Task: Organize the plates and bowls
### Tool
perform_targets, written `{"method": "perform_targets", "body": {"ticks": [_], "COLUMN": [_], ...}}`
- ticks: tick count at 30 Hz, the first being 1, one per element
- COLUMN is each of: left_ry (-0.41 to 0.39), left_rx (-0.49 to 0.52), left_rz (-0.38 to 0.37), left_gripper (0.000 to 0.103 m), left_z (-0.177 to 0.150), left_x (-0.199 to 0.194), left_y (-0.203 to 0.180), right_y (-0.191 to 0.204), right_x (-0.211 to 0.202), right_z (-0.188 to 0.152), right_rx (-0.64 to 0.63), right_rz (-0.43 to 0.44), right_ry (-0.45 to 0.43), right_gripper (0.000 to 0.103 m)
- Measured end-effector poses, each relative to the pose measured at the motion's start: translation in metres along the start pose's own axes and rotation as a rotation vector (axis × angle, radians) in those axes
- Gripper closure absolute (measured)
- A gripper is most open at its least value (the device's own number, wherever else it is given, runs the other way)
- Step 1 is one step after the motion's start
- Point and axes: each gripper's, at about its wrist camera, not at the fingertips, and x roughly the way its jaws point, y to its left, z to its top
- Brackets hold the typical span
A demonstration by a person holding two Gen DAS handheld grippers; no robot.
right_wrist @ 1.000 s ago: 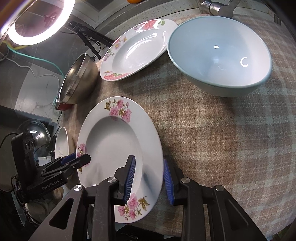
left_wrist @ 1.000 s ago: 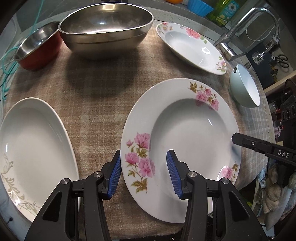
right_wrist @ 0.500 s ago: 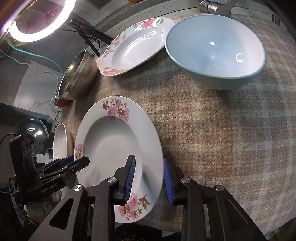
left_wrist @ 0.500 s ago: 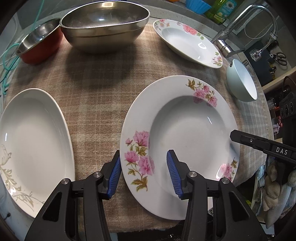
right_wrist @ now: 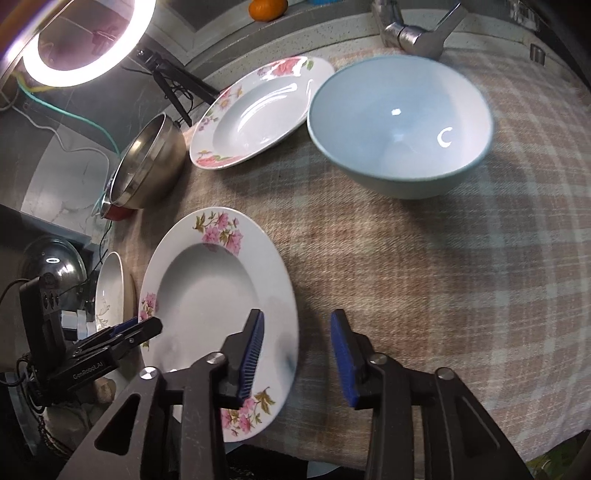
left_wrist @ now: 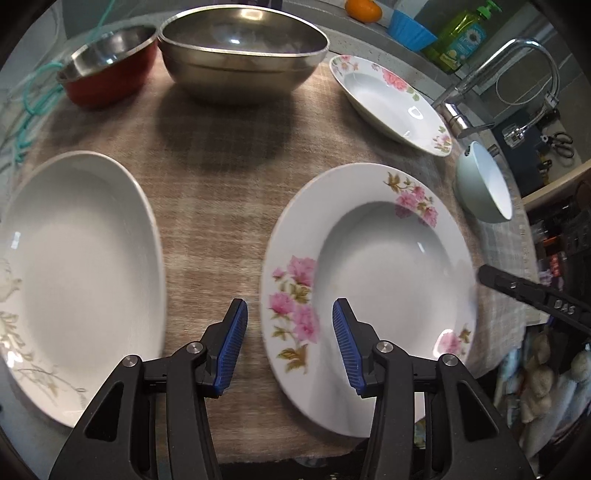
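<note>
A white deep plate with pink flowers [left_wrist: 369,280] lies on the checked cloth at the front edge. My left gripper [left_wrist: 290,345] is open, its jaws astride the plate's left rim. My right gripper [right_wrist: 297,356] is open, its jaws astride the same plate's [right_wrist: 214,306] right rim. A second flowered plate [left_wrist: 388,98] [right_wrist: 258,110] lies at the back. A plain white plate [left_wrist: 74,273] lies to the left. A pale blue bowl [right_wrist: 399,125] [left_wrist: 484,184] stands on the right.
A large steel bowl [left_wrist: 240,51] [right_wrist: 147,166] and a small red-sided steel bowl [left_wrist: 110,62] stand at the back left. A tap [left_wrist: 491,74], a green soap bottle [left_wrist: 461,33] and an orange [right_wrist: 267,9] are behind the cloth. A ring light [right_wrist: 85,40] stands at the left.
My right gripper's jaws have opened wider around the flowered plate's rim. Both views have shifted slightly; the plate sits in about the same place on the cloth.
</note>
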Motion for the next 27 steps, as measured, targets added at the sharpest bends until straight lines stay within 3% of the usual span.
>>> {"method": "perform_targets", "body": {"ticks": [8,16,22,27], "left_ry": [-0.110,-0.108,-0.122,-0.156], "left_rx": [-0.043,-0.236,-0.355,-0.426], "left_rz": [0.075,0.100,0.099,0.118], "left_gripper": [0.057,0.058,0.058,0.076], "left_z": [0.002,-0.010,-0.033,-0.049], "left_x": [-0.038,-0.058,-0.072,-0.087], "left_y": [0.016,0.061,0.096,0.122], "right_y": [0.012,0.060,0.102,0.136], "right_x": [-0.024,-0.033,-0.015,0.010], "right_z": [0.001,0.008,0.016,0.019], "right_rx": [-0.082,-0.226,-0.327,-0.379], "right_rz": [-0.050,-0.016,0.018,0.041], "right_ry": [-0.091,-0.163,-0.108,-0.031], "right_gripper": [0.061,0.060,0.060,0.060]}}
